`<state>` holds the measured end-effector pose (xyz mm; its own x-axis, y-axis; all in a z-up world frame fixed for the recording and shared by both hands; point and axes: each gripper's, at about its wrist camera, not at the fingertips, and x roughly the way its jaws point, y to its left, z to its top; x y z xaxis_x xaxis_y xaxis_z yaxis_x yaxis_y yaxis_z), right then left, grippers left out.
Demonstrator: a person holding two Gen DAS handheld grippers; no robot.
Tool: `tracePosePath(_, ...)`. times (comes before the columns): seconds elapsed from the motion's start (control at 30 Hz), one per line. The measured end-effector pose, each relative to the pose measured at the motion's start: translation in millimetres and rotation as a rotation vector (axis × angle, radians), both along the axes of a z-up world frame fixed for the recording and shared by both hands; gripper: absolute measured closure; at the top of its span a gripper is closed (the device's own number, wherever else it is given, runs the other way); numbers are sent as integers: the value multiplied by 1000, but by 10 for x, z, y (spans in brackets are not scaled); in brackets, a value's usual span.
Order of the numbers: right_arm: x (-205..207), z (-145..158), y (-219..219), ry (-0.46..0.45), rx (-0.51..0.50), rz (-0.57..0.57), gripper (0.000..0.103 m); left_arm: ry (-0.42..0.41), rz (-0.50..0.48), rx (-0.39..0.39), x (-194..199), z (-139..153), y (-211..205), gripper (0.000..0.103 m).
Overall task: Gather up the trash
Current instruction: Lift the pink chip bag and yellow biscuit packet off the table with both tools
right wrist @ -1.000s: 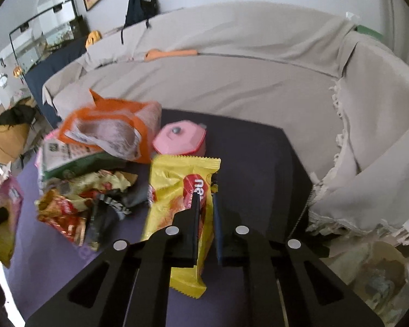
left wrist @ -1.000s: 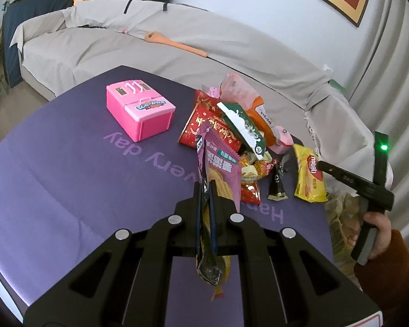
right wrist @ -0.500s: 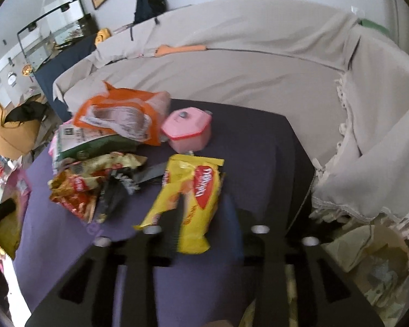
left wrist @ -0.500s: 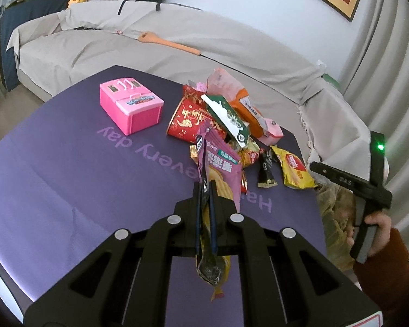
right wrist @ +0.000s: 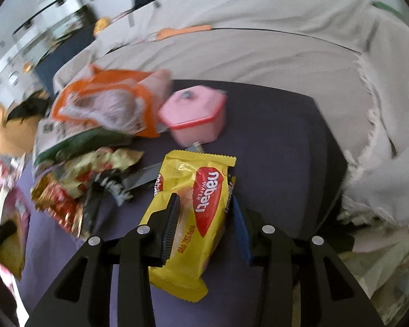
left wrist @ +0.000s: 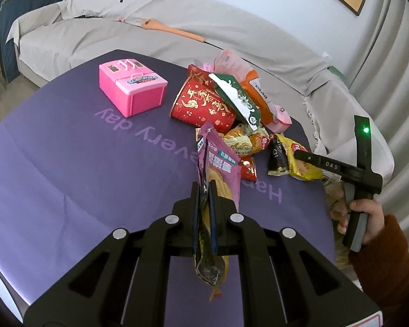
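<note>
Left hand-held gripper [left wrist: 204, 190]: clamped narrow on the purple chip bag [left wrist: 220, 169], which stands up out of the jaws above the counter [left wrist: 68, 163].
Right hand-held gripper [right wrist: 204, 209]: jaws just closing around the yellow wafer packet [right wrist: 193, 218]; whether the pads press it, I cannot tell.
Yellow wafer packet: lying flat on the purple counter, near its right edge, just in front of the pink lidded box [right wrist: 196, 117].
Wrapper pile [left wrist: 231, 114]: heaped mid-counter, right of the pink toy case [left wrist: 132, 90].
Right hand [left wrist: 365, 218]: gripping the handle, rust sleeve showing.
</note>
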<state>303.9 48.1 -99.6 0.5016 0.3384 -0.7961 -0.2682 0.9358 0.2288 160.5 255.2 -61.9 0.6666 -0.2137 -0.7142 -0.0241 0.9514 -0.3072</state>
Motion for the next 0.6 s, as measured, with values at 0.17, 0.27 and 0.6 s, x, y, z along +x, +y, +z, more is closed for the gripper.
tracePosePath(0.17,-222,224,124,-57,-32,78,93,-19,2,9,-16,98,-29,98)
tracePosePath(0.27,-429,514,109,-125,-7,100,94,-55,-5,23,-38,258,-84,98)
tracePosePath(0.6,-1180,1502,-424,-375,-31,46,94,-206,-134,46,-64,994,-740,98)
